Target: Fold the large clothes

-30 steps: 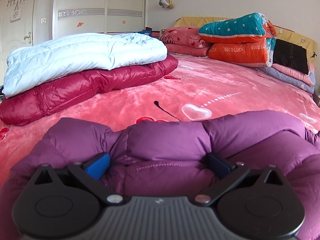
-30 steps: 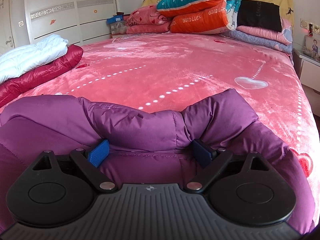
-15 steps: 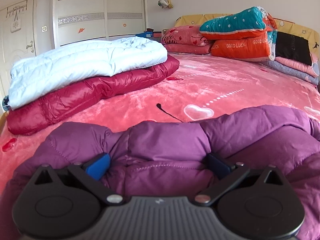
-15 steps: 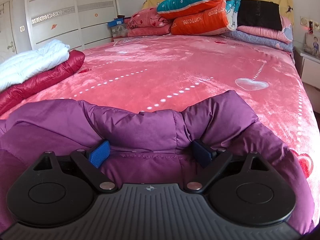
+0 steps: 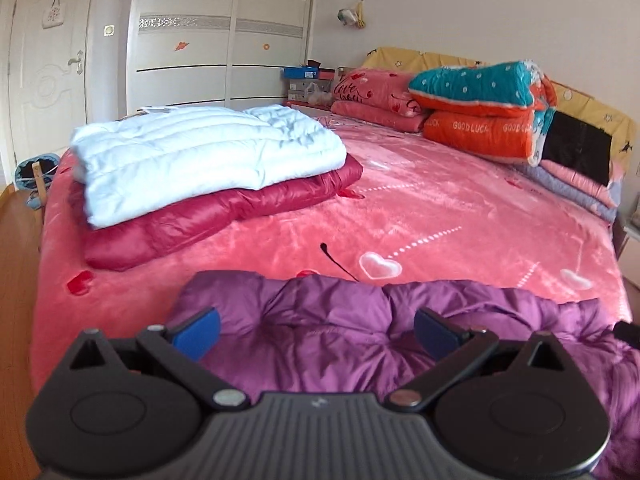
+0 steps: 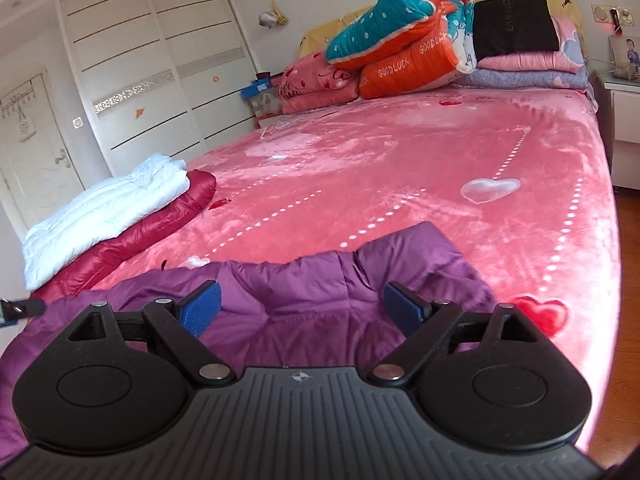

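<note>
A purple down jacket [image 5: 500,320] lies puffed and creased on the pink bed [image 5: 440,208], along its near edge. My left gripper [image 5: 316,332] hovers open just above the jacket's left part, its blue pads wide apart and holding nothing. In the right wrist view the same jacket [image 6: 304,276] stretches leftward from a raised corner. My right gripper [image 6: 302,308] is open above that right part, with no fabric pinched between its pads.
A folded white jacket [image 5: 208,152] rests on a folded dark red jacket [image 5: 200,224] at the bed's left side. Folded quilts [image 5: 480,112] and pillows fill the headboard end. A wardrobe [image 5: 200,40] stands behind; a nightstand [image 6: 624,120] is at the right. Wood floor [image 5: 16,280] borders the bed.
Both grippers have risen and drawn back from the purple jacket, where their pads were sunk into the fabric. The jacket now lies lower and flatter on the bed.
</note>
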